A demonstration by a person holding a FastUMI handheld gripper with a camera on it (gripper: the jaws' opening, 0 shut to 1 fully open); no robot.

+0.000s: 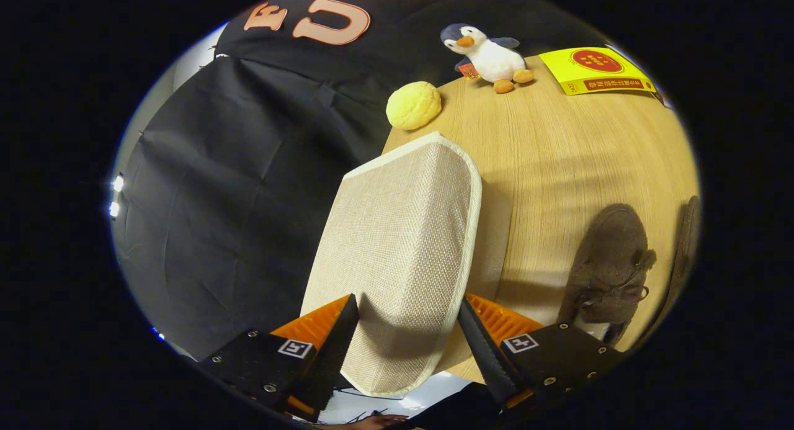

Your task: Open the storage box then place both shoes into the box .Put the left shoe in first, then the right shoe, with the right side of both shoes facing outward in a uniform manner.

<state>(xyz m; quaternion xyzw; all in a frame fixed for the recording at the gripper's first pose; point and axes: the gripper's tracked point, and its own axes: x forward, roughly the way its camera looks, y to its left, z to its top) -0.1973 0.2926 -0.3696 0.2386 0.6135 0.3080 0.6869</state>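
Note:
A beige woven fabric lid (403, 231) of the storage box, edged with pale trim, stands tilted on edge between my fingers. My gripper (408, 300) is shut on it, one finger against each broad side. A strip of beige box (494, 237) shows just behind the lid's right edge; the box's inside is hidden. Two brown suede shoes lie on the wooden table (558, 151) to the right of the fingers. The nearer shoe (611, 262) has a lace bow, and the other shoe (686, 244) is partly cut off.
A plush penguin (490, 56), a round yellow bun-shaped toy (413, 105) and a yellow booklet (594, 70) sit at the far side of the table. The black cloth wall hangs beyond the table's left edge.

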